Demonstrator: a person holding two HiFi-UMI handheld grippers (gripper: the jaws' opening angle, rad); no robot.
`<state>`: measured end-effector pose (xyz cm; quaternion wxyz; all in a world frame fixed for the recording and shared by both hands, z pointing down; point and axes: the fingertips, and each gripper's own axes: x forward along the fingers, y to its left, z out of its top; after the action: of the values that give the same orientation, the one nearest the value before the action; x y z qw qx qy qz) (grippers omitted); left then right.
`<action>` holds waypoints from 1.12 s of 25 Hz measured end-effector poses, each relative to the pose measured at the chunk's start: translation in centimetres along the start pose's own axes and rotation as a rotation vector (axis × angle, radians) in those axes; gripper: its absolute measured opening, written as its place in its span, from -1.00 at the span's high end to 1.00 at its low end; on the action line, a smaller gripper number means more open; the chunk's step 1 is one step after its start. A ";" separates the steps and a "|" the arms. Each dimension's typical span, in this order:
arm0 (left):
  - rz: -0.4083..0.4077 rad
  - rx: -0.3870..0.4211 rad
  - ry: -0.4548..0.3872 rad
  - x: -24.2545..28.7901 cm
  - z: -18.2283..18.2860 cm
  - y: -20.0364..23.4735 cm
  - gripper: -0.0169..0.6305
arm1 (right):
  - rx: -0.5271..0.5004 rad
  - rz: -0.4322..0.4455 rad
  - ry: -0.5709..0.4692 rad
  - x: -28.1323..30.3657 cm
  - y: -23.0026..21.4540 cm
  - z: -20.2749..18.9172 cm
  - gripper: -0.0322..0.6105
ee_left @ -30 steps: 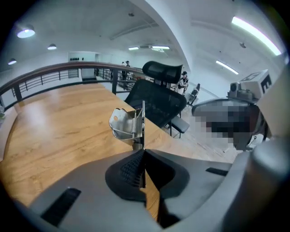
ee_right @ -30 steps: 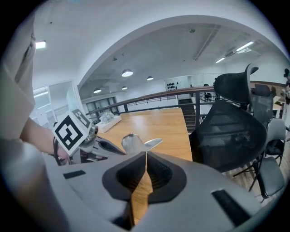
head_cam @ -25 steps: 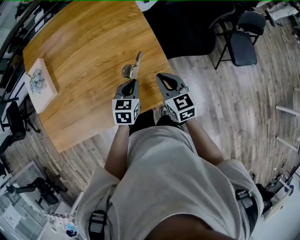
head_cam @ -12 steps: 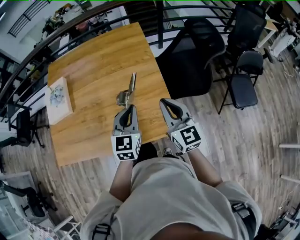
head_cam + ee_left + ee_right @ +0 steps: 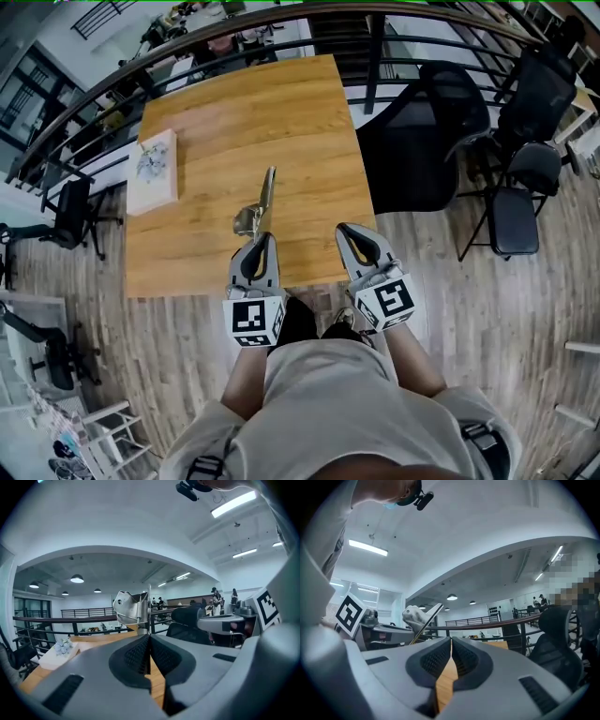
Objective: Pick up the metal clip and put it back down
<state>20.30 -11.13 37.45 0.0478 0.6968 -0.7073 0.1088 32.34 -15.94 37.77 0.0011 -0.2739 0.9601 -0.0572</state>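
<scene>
Two grippers show in the head view, side by side at the near edge of the table (image 5: 216, 112). Your left gripper (image 5: 263, 237) is clamped on the clip (image 5: 256, 208). In the left gripper view the pads meet on the clip's thin lower leg, and its sprung body stands upright just above the jaw tips. The clip sits over the near middle of the table, with its long arm pointing away from you and leaning slightly right. Your right gripper (image 5: 344, 229) is closed with nothing in it. In the right gripper view the two pads meet and only table wood shows in the gap below them. This gripper is near the left one and apart from the clip.

Compared with one second ago, the grip is unchanged: the left gripper held the clip then, and the right gripper was closed and empty. The framing has changed. Both grippers now sit lower in the head view. The whole table is visible up to the railing (image 5: 281, 17) behind it. The box (image 5: 153, 172), on the table's left edge, appears further in from the picture's left side.
</scene>
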 end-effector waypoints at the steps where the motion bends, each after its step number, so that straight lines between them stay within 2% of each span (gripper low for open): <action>1: 0.015 -0.002 0.000 -0.6 -0.1 0.5 0.88 | 0.007 0.012 0.000 0.3 0.4 -0.1 0.81; 5: 0.068 -0.011 -0.007 -3.0 -0.7 2.9 0.88 | -0.003 0.059 0.001 2.1 2.3 0.2 0.81; 9: 0.141 -0.027 -0.016 -6.3 -1.3 7.5 0.88 | -0.034 0.141 -0.001 5.6 6.7 0.8 0.81; 14: 0.252 -0.047 -0.026 -11.7 -2.0 14.6 0.88 | -0.045 0.265 0.033 10.7 15.0 0.4 0.81; 20: 0.352 -0.083 -0.022 -18.4 -4.7 24.7 0.88 | -0.072 0.409 0.059 17.0 27.1 -0.9 0.81; 28: 0.367 -0.097 -0.004 -23.8 -9.0 36.0 0.88 | -0.084 0.512 0.098 24.9 38.9 -4.1 0.81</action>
<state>-15.73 14.23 37.88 0.0590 0.5531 -0.8271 0.0802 -9.42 4.24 38.23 -0.0423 -0.0186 0.9985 -0.0283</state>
